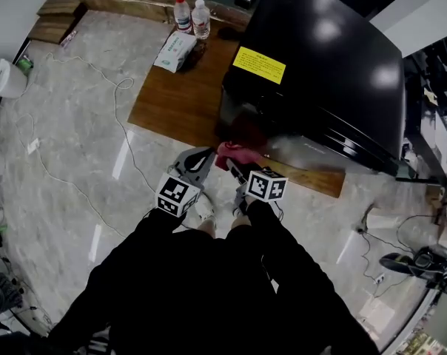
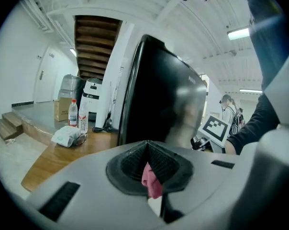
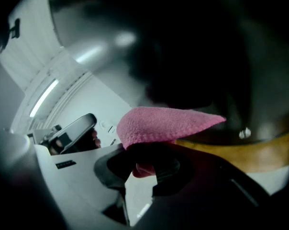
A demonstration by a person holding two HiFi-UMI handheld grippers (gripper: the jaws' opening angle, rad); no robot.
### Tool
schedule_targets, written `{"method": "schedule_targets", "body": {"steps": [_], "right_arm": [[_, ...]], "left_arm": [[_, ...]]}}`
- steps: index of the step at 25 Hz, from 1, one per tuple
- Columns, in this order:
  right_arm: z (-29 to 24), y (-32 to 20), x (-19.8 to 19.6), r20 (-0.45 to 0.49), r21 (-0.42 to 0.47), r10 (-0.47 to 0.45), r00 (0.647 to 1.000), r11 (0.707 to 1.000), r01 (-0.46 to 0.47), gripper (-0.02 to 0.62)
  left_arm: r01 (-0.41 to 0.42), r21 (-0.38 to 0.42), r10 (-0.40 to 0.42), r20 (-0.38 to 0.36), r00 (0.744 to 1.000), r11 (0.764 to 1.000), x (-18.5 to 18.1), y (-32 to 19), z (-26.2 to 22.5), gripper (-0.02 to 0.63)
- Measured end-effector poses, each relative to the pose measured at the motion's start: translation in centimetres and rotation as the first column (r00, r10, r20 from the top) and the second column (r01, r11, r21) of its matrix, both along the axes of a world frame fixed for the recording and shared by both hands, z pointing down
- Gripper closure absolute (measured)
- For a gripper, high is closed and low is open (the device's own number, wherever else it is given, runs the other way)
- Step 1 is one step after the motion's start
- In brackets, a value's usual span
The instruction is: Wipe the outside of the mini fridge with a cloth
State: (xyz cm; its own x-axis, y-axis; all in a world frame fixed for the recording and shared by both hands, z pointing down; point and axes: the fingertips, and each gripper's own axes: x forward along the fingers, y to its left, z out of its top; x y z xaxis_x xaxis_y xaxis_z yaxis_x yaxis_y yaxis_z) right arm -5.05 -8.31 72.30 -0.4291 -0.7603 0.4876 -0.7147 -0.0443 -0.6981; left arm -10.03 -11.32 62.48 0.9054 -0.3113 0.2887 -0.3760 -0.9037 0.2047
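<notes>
The black mini fridge stands on a low wooden platform. A pink cloth is bunched against the fridge's lower front corner. My left gripper and right gripper sit side by side just below it, both shut on the cloth. In the left gripper view a pink fold is pinched between the dark pads, with the fridge's side close ahead. In the right gripper view the cloth sticks out past the shut jaws, pressed to the glossy black fridge.
Two water bottles and a tissue pack lie on the platform left of the fridge. A white cable snakes over the marble floor. A white appliance stands at the far left. More cables and gear lie at the right.
</notes>
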Motion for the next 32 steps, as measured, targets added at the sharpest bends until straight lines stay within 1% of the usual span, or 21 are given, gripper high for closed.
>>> {"method": "schedule_targets", "body": {"steps": [1, 3, 5, 7, 11, 13, 16, 18, 20, 22, 26, 27, 28, 30, 31, 32], "right_arm": [[-2.6, 0.2, -0.5, -0.053, 0.061, -0.035, 0.998, 0.997, 0.038, 0.505], [-8.3, 0.8, -1.3, -0.172, 0.175, -0.09, 0.981, 0.977, 0.121, 0.505], [-13.9, 1.6, -1.8, -0.298, 0.261, -0.129, 0.946, 0.942, 0.211, 0.505], [-19.6, 2.4, -2.1, -0.401, 0.328, -0.134, 0.906, 0.903, 0.279, 0.505], [-31.2, 3.1, -1.4, -0.529, 0.456, -0.067, 0.846, 0.818, 0.351, 0.505], [-36.0, 3.3, -0.5, -0.595, 0.494, -0.025, 0.804, 0.777, 0.389, 0.505], [-41.7, 3.3, 1.5, -0.679, 0.522, 0.043, 0.733, 0.731, 0.44, 0.505], [-44.5, 3.1, 3.0, -0.707, 0.534, 0.074, 0.703, 0.708, 0.463, 0.505], [-46.4, 2.8, 4.5, -0.732, 0.525, 0.077, 0.677, 0.697, 0.489, 0.505], [-47.6, 2.3, 6.1, -0.771, 0.484, 0.056, 0.634, 0.698, 0.527, 0.505], [-49.9, -0.6, 10.5, -0.862, 0.381, 0.037, 0.506, 0.706, 0.597, 0.505], [-50.3, -1.6, 11.8, -0.883, 0.348, 0.028, 0.468, 0.708, 0.614, 0.505], [-50.5, -2.6, 13.2, -0.906, 0.309, 0.018, 0.422, 0.709, 0.634, 0.505], [-50.6, -4.6, 15.6, -0.949, 0.219, -0.005, 0.314, 0.706, 0.674, 0.505], [-50.5, -5.8, 16.6, -0.965, 0.17, -0.021, 0.261, 0.708, 0.685, 0.505], [-50.2, -6.9, 17.5, -0.975, 0.121, -0.043, 0.216, 0.716, 0.688, 0.505]], "left_arm": [[0.0, 0.004, 0.0, -0.021, 1.0, 1.0, -0.4, 0.1, -1.7, 0.603], [-0.004, 0.025, 0.005, -0.063, 0.998, 1.0, -1.0, 0.2, -5.7, 0.603], [-0.005, 0.056, 0.011, -0.107, 0.994, 0.998, -1.2, 0.4, -10.5, 0.603], [-0.014, 0.09, 0.027, -0.148, 0.989, 0.996, -1.1, 0.6, -15.6, 0.603], [-0.064, 0.162, 0.098, -0.211, 0.973, 0.985, 0.3, 1.5, -25.4, 0.603], [-0.07, 0.19, 0.111, -0.218, 0.969, 0.979, 1.1, 1.7, -29.2, 0.603], [-0.058, 0.246, 0.112, -0.213, 0.971, 0.968, 2.8, 1.5, -33.9, 0.603], [-0.06, 0.297, 0.132, -0.228, 0.965, 0.953, 4.2, 1.6, -36.6, 0.603], [-0.067, 0.326, 0.154, -0.25, 0.956, 0.943, 5.7, 1.8, -38.9, 0.603], [-0.064, 0.333, 0.158, -0.261, 0.952, 0.941, 7.0, 1.6, -40.9, 0.603], [-0.028, 0.347, 0.116, -0.233, 0.965, 0.938, 10.3, -0.9, -43.5, 0.603], [-0.014, 0.352, 0.098, -0.223, 0.97, 0.936, 11.4, -1.9, -43.9, 0.603], [0.003, 0.362, 0.079, -0.212, 0.974, 0.932, 12.5, -2.8, -44.3, 0.603], [0.035, 0.384, 0.041, -0.19, 0.981, 0.923, 14.5, -4.8, -44.9, 0.603], [0.048, 0.392, 0.026, -0.18, 0.983, 0.919, 15.3, -5.9, -45.2, 0.603], [0.057, 0.397, 0.013, -0.171, 0.985, 0.916, 16.0, -7.0, -45.4, 0.603]]}}
